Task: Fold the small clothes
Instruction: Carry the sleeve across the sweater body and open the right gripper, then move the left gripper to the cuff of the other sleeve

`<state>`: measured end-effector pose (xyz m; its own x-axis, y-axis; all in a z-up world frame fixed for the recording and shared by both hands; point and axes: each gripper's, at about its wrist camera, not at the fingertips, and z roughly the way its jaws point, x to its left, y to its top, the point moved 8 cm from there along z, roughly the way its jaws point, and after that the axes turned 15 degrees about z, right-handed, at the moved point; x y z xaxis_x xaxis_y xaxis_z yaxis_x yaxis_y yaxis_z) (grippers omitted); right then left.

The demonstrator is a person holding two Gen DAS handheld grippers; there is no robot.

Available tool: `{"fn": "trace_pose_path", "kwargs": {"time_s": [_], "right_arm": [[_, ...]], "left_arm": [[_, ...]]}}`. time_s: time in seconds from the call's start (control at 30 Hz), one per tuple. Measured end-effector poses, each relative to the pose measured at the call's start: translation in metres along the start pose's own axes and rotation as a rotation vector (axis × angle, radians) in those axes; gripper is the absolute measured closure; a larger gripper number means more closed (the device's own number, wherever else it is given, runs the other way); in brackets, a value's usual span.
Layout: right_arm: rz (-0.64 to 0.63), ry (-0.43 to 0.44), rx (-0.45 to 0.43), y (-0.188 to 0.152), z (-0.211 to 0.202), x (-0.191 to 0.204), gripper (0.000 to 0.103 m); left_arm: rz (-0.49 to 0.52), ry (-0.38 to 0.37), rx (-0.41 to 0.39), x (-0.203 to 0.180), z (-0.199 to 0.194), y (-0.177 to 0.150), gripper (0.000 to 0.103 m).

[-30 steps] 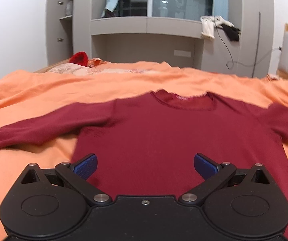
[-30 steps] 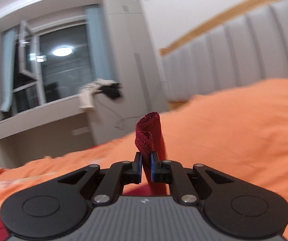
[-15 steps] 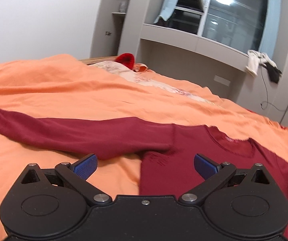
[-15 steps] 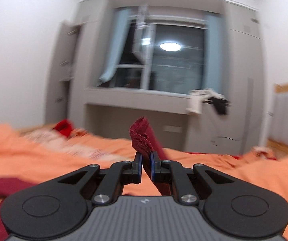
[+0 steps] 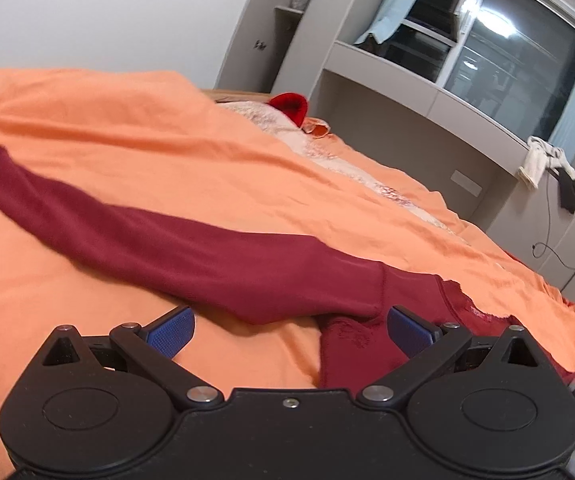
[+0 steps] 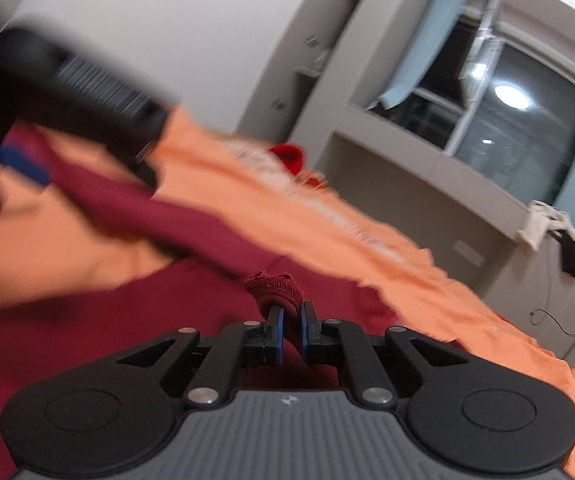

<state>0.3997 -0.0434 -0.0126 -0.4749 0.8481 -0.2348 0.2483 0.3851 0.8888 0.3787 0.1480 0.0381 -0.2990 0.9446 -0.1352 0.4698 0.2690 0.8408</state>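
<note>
One bed, covered by a single orange sheet [image 5: 135, 128], fills the lower part of both views; it carries everything else. One built-in grey wall unit [image 5: 367, 92] stands behind it, with one dark window [image 5: 519, 64] reflecting a ceiling lamp, pale blue curtains at both sides, and a small side shelf with knobs. One dark red long-sleeved top [image 5: 215, 264] lies on the sheet: in the left wrist view one sleeve stretches flat toward the left with its cuff near the picture's left edge, while the body of the garment sits under and to the right of the tool. One left gripper [image 5: 289, 330] hangs just above the armpit region, jaws spread wide with fabric between them but not clamped; the same tool appears as a blurred dark shape at upper left in the right wrist view, partly blocking the sleeve. One right gripper [image 6: 291, 334] has its jaws pressed together on one sleeve cuff [image 6: 275, 286], which bunches up above the blue pads over the garment's body. One bright red soft item [image 5: 289, 107] rests at the bed's far side beside a pale patterned cloth. One white rag and one black rag [image 5: 571, 192] hang from the ledge; one cable trails below. A small embossed mark shows on the right tool's grey plate, unreadable.
</note>
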Motion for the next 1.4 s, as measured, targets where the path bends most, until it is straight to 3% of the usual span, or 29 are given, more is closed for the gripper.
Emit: {"fn": "trace_pose_path", "kwargs": {"time_s": [0.13, 0.3, 0.4, 0.47, 0.63, 0.83, 1.0, 1.17, 1.4], "right_arm": [[-0.113, 0.057, 0.061, -0.028, -0.01, 0.022, 0.093], [-0.178, 0.123, 0.057, -0.038, -0.03, 0.035, 0.092], [-0.175, 0.154, 0.053, -0.043, -0.05, 0.03, 0.072], [-0.162, 0.15, 0.044, -0.048, -0.066, 0.016, 0.045], [-0.114, 0.041, 0.052, -0.069, -0.096, -0.052, 0.036], [0.131, -0.178, 0.086, -0.1, -0.115, -0.16, 0.035], [0.181, -0.362, 0.135, -0.124, -0.106, -0.226, 0.046], [0.138, -0.385, 0.243, -0.152, -0.079, -0.248, 0.05], [-0.008, -0.404, 0.205, -0.149, -0.043, -0.243, 0.066]], "left_arm": [[-0.023, 0.0, 0.008, 0.005, 0.002, -0.001, 0.001], [0.006, -0.022, 0.036, -0.007, 0.007, -0.007, 0.001], [0.042, -0.054, 0.06, -0.022, 0.013, -0.013, 0.001], [0.071, -0.071, 0.077, -0.032, 0.016, -0.017, 0.001], [0.146, -0.103, 0.107, -0.052, 0.024, -0.029, 0.001], [0.269, -0.077, 0.127, -0.071, 0.029, -0.046, 0.001], [0.414, -0.015, 0.136, -0.082, 0.034, -0.059, 0.001], [0.436, -0.001, 0.134, -0.083, 0.036, -0.061, 0.001], [0.451, 0.009, 0.131, -0.085, 0.037, -0.061, 0.001]]}}
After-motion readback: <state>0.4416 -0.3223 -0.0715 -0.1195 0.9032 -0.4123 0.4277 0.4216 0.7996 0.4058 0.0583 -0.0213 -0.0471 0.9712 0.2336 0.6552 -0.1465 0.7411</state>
